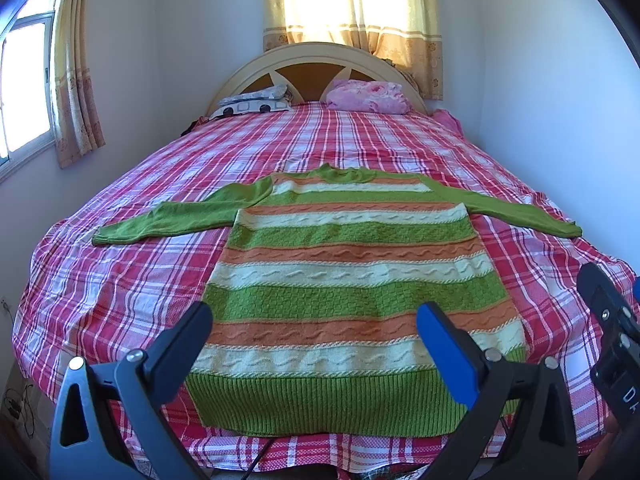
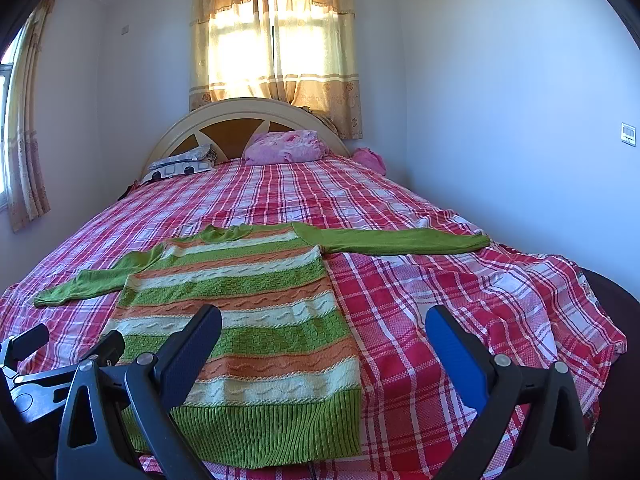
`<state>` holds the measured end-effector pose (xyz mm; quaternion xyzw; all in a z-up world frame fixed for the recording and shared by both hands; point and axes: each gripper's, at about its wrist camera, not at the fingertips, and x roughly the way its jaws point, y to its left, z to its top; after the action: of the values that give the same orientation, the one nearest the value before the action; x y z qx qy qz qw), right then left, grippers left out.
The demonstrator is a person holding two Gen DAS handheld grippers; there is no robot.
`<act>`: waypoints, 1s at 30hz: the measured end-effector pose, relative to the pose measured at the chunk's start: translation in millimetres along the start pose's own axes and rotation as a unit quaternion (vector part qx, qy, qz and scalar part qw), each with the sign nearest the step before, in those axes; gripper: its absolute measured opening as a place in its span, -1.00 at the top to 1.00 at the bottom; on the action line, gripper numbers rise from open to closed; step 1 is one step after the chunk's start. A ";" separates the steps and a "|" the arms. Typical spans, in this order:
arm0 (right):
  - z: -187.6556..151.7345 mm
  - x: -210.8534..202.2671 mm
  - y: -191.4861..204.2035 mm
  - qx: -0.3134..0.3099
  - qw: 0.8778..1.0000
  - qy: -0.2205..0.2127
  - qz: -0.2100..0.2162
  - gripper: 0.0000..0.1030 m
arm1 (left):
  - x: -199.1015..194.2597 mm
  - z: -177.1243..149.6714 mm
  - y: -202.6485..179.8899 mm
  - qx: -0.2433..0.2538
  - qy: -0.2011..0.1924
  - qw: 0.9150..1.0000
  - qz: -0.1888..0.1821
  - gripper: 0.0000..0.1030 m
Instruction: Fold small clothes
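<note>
1. Sweater [image 1: 340, 280] flat on bed [image 1: 120, 280], hem nearest, long axis running away toward headboard, sleeves out sideways.
2. Left gripper [image 1: 316, 344] centred over hem; right gripper [image 2: 324, 352] off its right edge.
3. Both fingers wide, empty.

One striped sweater [image 1: 344, 276] with two green sleeves, spread ahead of both grippers. One plaid bed [image 1: 120, 280] beneath. Two pillows far ahead: one pink [image 1: 366, 96], one patterned [image 1: 256, 100]. Two curtained windows: one straight ahead [image 2: 276, 48], one far left [image 1: 28, 80].
</note>
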<state>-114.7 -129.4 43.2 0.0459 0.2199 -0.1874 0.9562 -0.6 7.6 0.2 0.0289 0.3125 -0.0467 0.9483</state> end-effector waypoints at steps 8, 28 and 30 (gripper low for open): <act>-0.4 1.4 0.9 -0.003 1.000 0.002 0.003 -0.98 | -1.3 2.7 -4.0 -0.002 0.002 1.000 -0.002 -1.00; -2.5 5.0 2.0 -0.003 1.000 0.010 0.015 -0.98 | 4.2 -5.1 2.8 -0.009 0.007 1.000 0.001 -1.00; -3.2 6.4 1.8 -0.002 1.000 0.013 0.015 -0.98 | 4.6 -5.8 5.1 -0.009 0.006 1.000 0.001 -1.00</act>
<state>-109.9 -129.3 37.6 0.0499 0.2321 -0.1725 0.9560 0.2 12.9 -7.1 0.0206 0.3187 -0.0423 0.9467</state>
